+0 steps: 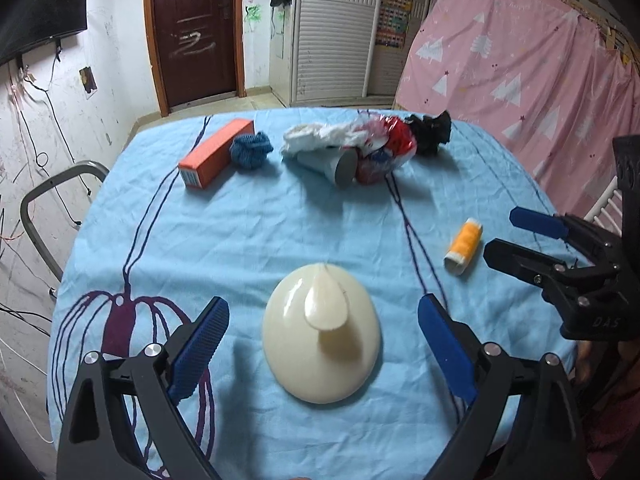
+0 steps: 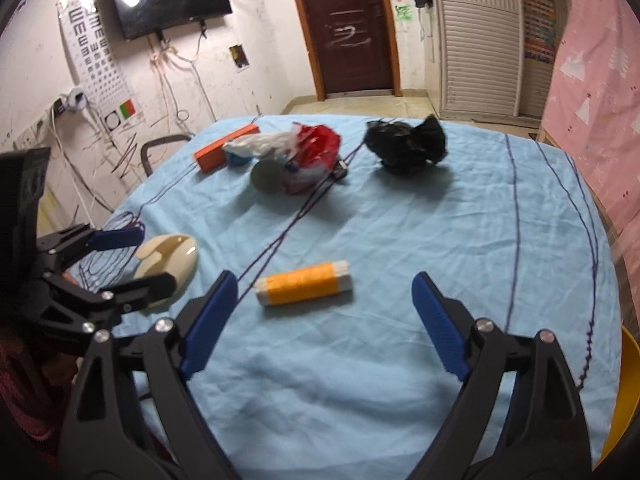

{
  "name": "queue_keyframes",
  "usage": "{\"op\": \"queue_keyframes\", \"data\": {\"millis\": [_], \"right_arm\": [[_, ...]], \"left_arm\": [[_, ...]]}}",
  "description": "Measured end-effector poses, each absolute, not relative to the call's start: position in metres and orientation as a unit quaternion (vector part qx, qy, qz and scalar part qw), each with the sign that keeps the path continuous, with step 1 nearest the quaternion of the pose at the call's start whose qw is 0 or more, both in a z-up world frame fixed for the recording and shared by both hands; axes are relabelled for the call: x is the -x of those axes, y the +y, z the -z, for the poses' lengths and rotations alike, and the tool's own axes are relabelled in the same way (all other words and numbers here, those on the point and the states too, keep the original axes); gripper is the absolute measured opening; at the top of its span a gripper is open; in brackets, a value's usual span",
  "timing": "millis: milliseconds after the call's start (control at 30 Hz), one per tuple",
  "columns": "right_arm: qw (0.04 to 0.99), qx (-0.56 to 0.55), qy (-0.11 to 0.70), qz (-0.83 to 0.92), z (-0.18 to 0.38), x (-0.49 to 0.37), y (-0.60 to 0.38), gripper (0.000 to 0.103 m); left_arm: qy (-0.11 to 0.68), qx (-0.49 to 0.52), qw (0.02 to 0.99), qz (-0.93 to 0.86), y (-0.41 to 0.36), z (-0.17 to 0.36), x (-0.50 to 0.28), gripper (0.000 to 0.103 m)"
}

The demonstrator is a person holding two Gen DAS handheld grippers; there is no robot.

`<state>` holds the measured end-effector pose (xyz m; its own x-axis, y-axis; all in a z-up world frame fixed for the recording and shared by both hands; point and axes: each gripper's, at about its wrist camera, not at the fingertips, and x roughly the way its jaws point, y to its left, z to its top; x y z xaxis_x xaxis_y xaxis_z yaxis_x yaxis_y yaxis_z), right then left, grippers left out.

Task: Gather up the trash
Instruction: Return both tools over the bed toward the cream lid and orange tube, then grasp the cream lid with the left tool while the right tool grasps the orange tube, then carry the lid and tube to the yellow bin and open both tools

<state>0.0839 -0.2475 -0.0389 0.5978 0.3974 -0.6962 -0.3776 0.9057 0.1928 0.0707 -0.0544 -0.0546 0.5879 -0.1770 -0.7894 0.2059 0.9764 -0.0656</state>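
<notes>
Trash lies along the far side of the blue-clothed worktop (image 1: 280, 232): an orange box (image 1: 216, 153), a blue wad (image 1: 251, 149), a white-and-red plastic bag (image 1: 360, 142), a black bag (image 1: 430, 133). Nearer, the left claw (image 1: 323, 328) gapes wide around a cream dome (image 1: 322, 334), gripping nothing; the right claw (image 2: 324, 306) spreads wide, empty, just short of an orange thread spool (image 2: 304, 282).

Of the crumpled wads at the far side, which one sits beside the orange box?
The blue wad, touching the orange box. The white wad lies in the middle pile; the black wad sits farthest right.
</notes>
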Motion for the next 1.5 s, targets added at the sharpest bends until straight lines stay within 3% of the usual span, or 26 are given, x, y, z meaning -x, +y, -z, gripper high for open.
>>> {"op": "queue_keyframes", "data": {"millis": [333, 633, 767, 833, 933, 1500], "right_arm": [[0.886, 0.020, 0.408, -0.218, 0.042, -0.093, -0.228, 0.089], [0.880, 0.050, 0.421, -0.214, 0.047, -0.098, -0.215, 0.090], [0.874, 0.048, 0.428, -0.224, 0.049, -0.100, -0.212, 0.087], [0.872, 0.051, 0.431, -0.225, 0.051, -0.101, -0.211, 0.070], [0.873, 0.069, 0.427, -0.226, 0.052, -0.101, -0.207, 0.056], [0.919, -0.017, 0.347, -0.189, 0.009, -0.084, -0.276, 0.056]], "left_arm": [[0.441, -0.024, 0.891, 0.104, -0.055, 0.067, -0.072, 0.086], [0.417, -0.053, 0.903, 0.085, -0.060, 0.066, -0.069, 0.054], [0.415, -0.051, 0.905, 0.083, -0.061, 0.066, -0.068, 0.053], [0.415, -0.047, 0.905, 0.082, -0.060, 0.066, -0.067, 0.053], [0.414, -0.029, 0.906, 0.087, -0.055, 0.064, -0.067, 0.053], [0.360, -0.033, 0.928, 0.094, -0.077, 0.008, -0.063, 0.053]]}}
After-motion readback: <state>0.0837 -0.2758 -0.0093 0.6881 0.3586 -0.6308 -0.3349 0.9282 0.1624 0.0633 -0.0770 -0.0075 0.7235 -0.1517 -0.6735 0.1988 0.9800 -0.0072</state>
